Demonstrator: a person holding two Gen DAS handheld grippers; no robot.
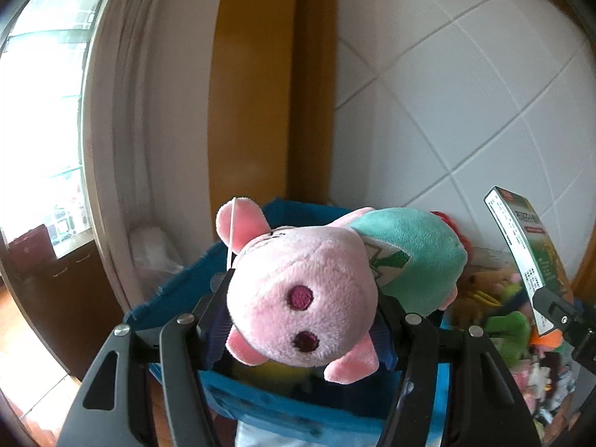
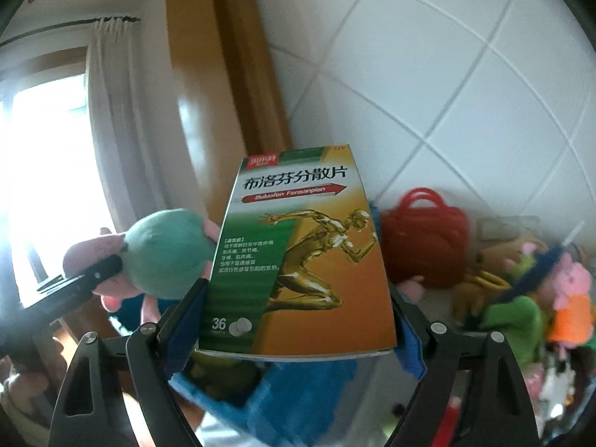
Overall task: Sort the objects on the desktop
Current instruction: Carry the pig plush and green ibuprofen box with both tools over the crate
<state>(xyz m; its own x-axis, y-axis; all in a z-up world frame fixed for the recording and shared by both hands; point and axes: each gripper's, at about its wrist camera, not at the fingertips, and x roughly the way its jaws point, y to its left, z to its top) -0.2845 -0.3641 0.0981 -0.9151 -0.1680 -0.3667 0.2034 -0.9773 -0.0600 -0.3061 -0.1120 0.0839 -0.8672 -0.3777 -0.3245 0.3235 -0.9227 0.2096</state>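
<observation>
My left gripper [image 1: 303,298] is shut on a pink plush pig [image 1: 301,298] in a teal dress and holds it above a blue fabric bin [image 1: 175,290]. The pig also shows in the right wrist view [image 2: 167,257], at the left. My right gripper [image 2: 298,298] is shut on a green and orange medicine box [image 2: 301,253] with a golden runner on it, held upright in the air. The box also shows at the right edge of the left wrist view [image 1: 529,253], with the right gripper's finger [image 1: 558,316] on it.
A heap of plush toys [image 2: 521,298] and a red bag-shaped toy [image 2: 428,238] lie at the right against the white tiled wall [image 1: 465,93]. A wooden door frame [image 1: 257,93], a curtain [image 1: 119,130] and a bright window [image 1: 41,130] stand behind.
</observation>
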